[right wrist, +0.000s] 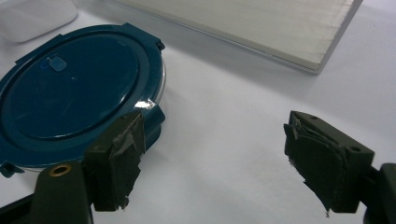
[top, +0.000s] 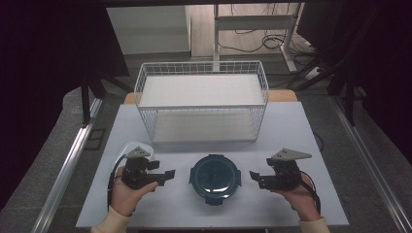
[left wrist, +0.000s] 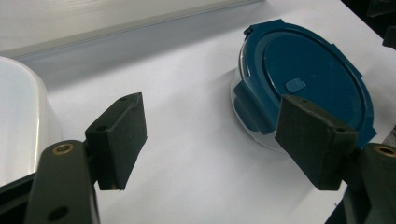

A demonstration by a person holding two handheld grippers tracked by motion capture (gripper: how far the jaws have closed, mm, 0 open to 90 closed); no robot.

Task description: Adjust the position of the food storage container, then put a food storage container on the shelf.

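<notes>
A round container with a dark teal clip-on lid sits on the white table, front centre. My left gripper is held open just left of it, jaws pointing at it, nothing between them. My right gripper is open just right of it, also empty. In the left gripper view the container lies ahead to the right, behind the right pad; the gripper gapes wide. In the right gripper view the lid lies ahead to the left of the open gripper.
A white wire basket with a pale board in its bottom stands behind the container, mid-table; its base board crosses the top of the right gripper view. A white rounded object lies by the left gripper. Dark floor and rails flank the table.
</notes>
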